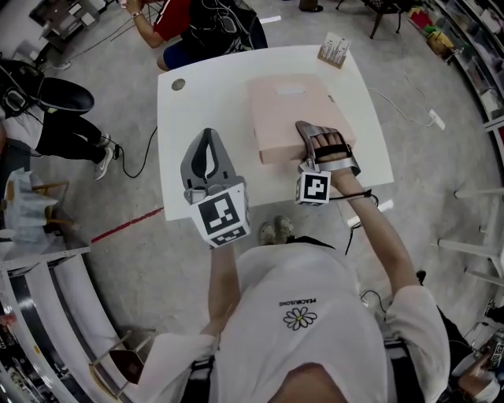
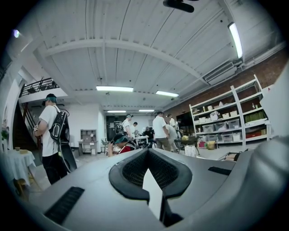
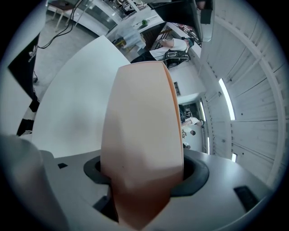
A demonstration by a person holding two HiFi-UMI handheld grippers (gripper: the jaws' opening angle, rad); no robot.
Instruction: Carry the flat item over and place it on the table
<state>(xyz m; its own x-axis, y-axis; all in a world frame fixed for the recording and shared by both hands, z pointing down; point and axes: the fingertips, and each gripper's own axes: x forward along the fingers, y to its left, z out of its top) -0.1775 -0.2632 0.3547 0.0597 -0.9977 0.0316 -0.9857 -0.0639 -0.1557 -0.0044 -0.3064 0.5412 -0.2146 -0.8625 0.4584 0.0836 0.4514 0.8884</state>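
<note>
The flat item is a pale pink slab (image 1: 287, 110) that lies on the right half of the white table (image 1: 201, 106). My right gripper (image 1: 309, 135) is shut on its near right edge. In the right gripper view the pink slab (image 3: 142, 126) fills the space between the jaws and reaches out over the table (image 3: 72, 103). My left gripper (image 1: 209, 135) hovers over the table's near left part, apart from the slab. Its tips meet with nothing between them. In the left gripper view that gripper (image 2: 148, 151) points level across the room.
A small box of upright items (image 1: 334, 51) stands at the table's far right corner, and a round grommet (image 1: 179, 84) sits at the far left. A seated person (image 1: 197, 24) is behind the table. Another person (image 1: 47, 118) is at the left. Storage shelves (image 2: 230, 117) line the wall.
</note>
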